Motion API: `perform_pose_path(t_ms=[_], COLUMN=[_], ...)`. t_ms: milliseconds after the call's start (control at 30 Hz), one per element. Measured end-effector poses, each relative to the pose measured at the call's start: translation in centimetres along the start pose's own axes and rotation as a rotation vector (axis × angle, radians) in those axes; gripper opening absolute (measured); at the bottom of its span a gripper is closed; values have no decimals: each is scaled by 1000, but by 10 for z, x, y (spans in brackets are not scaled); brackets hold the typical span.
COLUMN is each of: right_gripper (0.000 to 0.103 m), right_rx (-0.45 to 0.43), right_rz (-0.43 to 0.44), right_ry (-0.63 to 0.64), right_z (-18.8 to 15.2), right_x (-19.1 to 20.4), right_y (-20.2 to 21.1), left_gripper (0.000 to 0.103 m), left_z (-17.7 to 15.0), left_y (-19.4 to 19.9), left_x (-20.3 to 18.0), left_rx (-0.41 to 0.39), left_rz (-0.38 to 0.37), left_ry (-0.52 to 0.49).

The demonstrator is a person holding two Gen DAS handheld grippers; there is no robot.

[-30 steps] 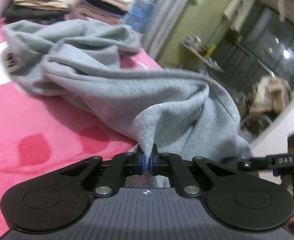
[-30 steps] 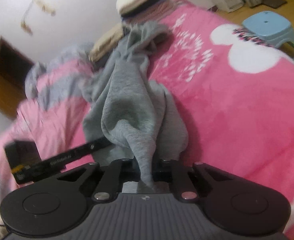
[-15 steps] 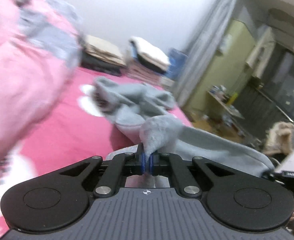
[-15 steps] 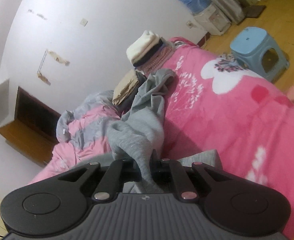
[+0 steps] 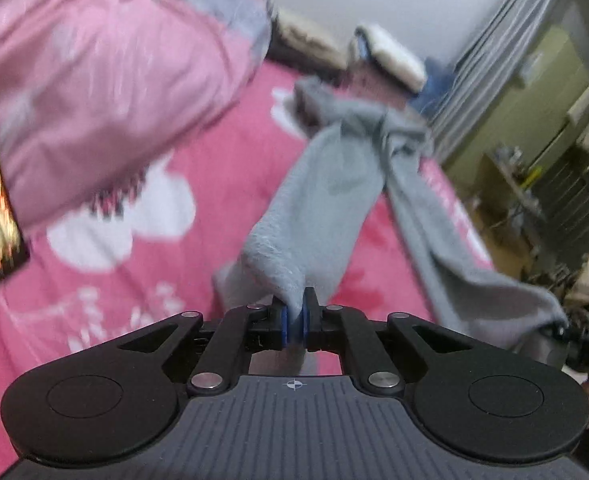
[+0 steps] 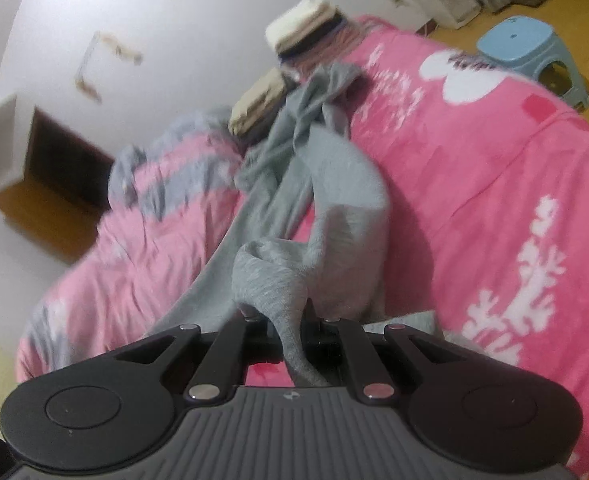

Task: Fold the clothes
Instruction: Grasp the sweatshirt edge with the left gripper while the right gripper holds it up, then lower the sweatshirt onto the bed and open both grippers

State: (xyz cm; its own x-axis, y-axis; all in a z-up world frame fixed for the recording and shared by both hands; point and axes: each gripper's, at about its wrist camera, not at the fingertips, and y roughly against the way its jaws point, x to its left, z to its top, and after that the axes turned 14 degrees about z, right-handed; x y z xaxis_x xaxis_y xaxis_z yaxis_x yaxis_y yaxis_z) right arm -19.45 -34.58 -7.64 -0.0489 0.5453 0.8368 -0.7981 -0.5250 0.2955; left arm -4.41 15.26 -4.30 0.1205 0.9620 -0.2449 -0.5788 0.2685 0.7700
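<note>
Lying on pink bed [image 6: 494, 184], grey garment [image 6: 334, 200], folded stacks [image 6: 306, 40] behind

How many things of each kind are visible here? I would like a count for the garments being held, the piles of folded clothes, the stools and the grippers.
Grey garment, held: 1
Piles of folded clothes: 2 (taller pile, beige pile)
Blue stool: 1
Grippers: 2 (left gripper, its jaws opening with cloth between them; right gripper, shut on the garment)
Total: 6
</note>
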Motion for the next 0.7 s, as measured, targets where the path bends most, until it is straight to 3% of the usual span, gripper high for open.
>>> perform_pose_path(t_ms=[133,233,300,367,433,567,700], right_gripper=[8,8,8,8,8,8,8], right_rx=[99,165,203,238,255,227,74], right_rz=[-62,-98,-115,-126,-121,-97,-96], right_ry=[42,57,57,60,66,118,205], right_z=[-12,-21,-27,-31,-30,-2,71], right_x=[-10,-18,-23,-27,-27,-18,-1], right_y=[-32,-52,-63,-74,-82,-95,-98], left_gripper=[22,35,38,49,51,51,51], left_z=[-15,-18,-20,-22,-23,-24,-22], left_y=[-18,-20,-17,-14,-16,-27,-33], left_x=[0,2,3,5,4,-4,-8], left_rx=[45,54,52,48,46,52,38], left_rz=[18,45,59,72,79,83,88], left_ry=[4,0,-10,-20,-35,-68,-74])
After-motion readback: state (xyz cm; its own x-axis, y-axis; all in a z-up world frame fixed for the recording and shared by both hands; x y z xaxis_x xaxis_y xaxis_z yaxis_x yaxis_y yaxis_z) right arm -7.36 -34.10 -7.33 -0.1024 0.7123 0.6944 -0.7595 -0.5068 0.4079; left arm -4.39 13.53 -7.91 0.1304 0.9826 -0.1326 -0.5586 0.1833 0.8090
